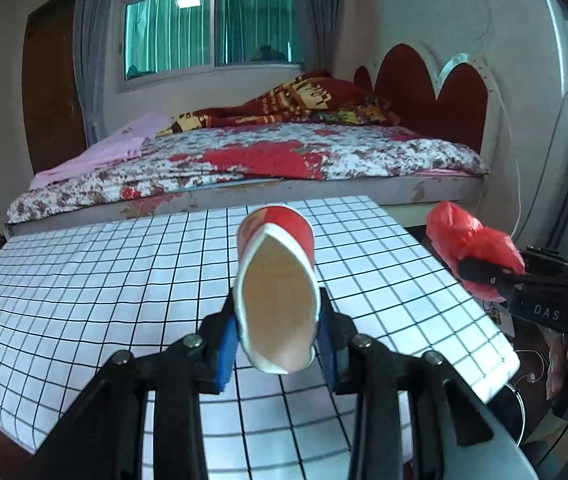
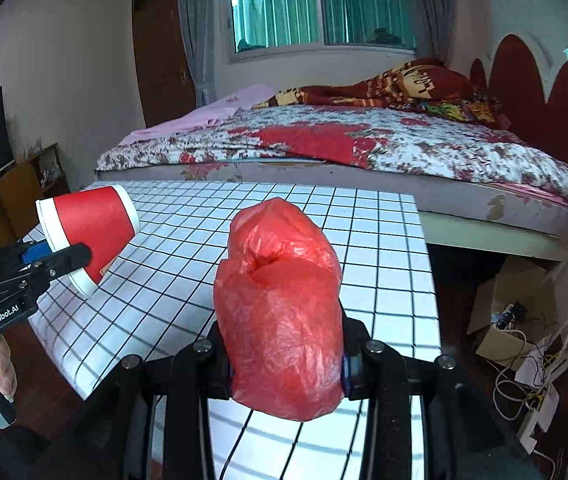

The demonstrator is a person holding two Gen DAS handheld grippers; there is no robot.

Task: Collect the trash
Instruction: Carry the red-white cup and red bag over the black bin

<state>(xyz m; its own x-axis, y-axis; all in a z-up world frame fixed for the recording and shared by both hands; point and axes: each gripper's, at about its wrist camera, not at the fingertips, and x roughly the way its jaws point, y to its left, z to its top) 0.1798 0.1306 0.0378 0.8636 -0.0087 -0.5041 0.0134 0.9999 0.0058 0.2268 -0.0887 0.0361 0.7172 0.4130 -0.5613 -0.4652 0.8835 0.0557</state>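
A wide bed [image 1: 243,160] with a flowered cover filled the far side of the room, and in front of it stood a table [image 1: 83,272] under a white checked cloth. Above the table the left gripper [image 1: 279,344] had its blue pads clamped on a squashed red paper cup [image 1: 277,280], while beside it the right gripper [image 2: 288,364] was pinched tight on a crumpled red plastic bag [image 2: 279,308].

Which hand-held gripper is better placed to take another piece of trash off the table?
Neither: the left hand-held gripper is shut on the red paper cup, the right hand-held gripper on the red plastic bag. No trash shows on the checked tablecloth.
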